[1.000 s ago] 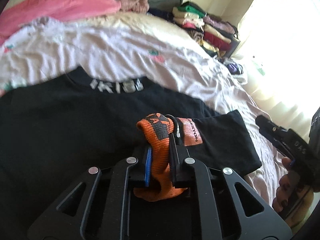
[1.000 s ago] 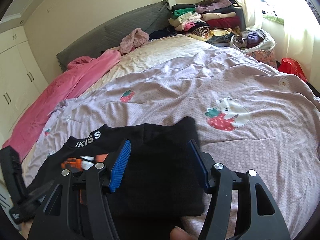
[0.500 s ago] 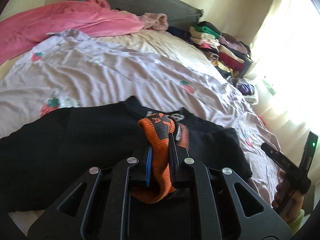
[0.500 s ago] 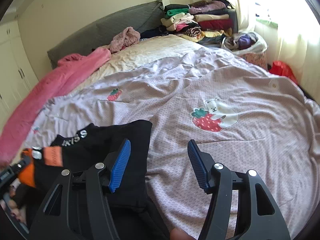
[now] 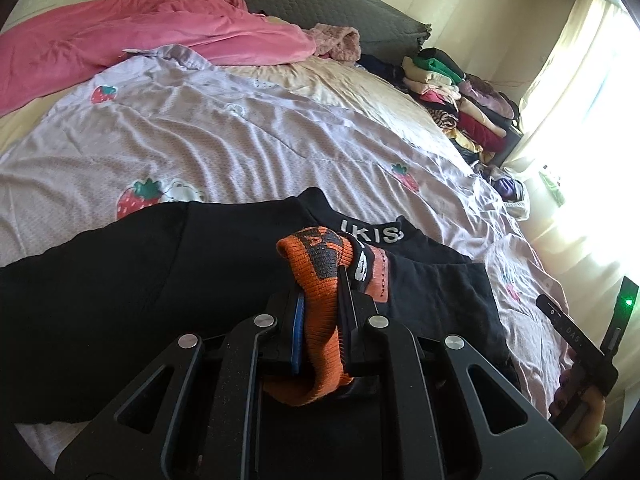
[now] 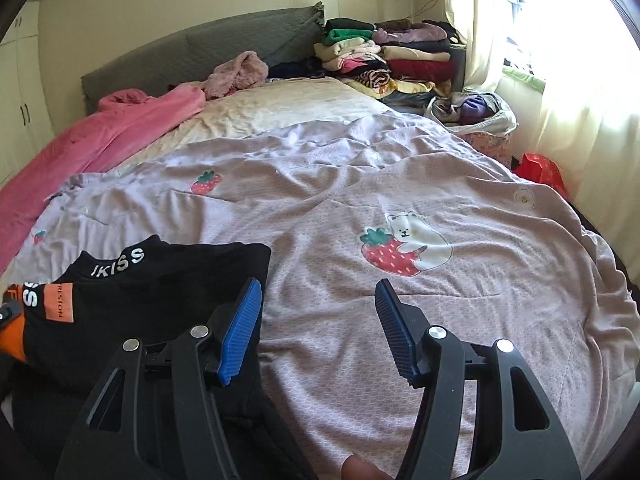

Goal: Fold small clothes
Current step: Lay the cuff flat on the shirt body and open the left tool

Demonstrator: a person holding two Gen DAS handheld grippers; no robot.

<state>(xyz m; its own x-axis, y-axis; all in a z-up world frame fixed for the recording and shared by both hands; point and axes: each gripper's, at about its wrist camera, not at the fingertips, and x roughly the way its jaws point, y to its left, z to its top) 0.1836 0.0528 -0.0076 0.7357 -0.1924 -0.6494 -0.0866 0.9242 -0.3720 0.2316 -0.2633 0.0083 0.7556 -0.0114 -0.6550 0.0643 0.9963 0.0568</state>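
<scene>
A black top (image 5: 120, 280) with a white "IKISS" collar (image 5: 370, 235) and an orange patch lies on the lilac strawberry-print bedspread (image 5: 200, 128). My left gripper (image 5: 320, 280) is shut on its orange knitted cuff (image 5: 318, 276), holding it above the black cloth. In the right wrist view the same top (image 6: 152, 280) lies at the lower left. My right gripper (image 6: 316, 312) is open and empty above the bedspread (image 6: 400, 184), its left finger over the top's right edge. The right gripper also shows in the left wrist view (image 5: 580, 344), at the far right.
A pink blanket (image 6: 92, 140) lies along the bed's left side by a grey headboard (image 6: 200, 48). A stack of folded clothes (image 6: 384, 56) stands at the far right corner. A bag of clothes (image 6: 472, 112) and a red bag (image 6: 540, 168) sit beside the curtained window.
My right gripper let go of the black cloth and moved right, off the top, over bare bedspread. My left gripper stayed shut on the orange cuff and drew back toward the bed's near edge.
</scene>
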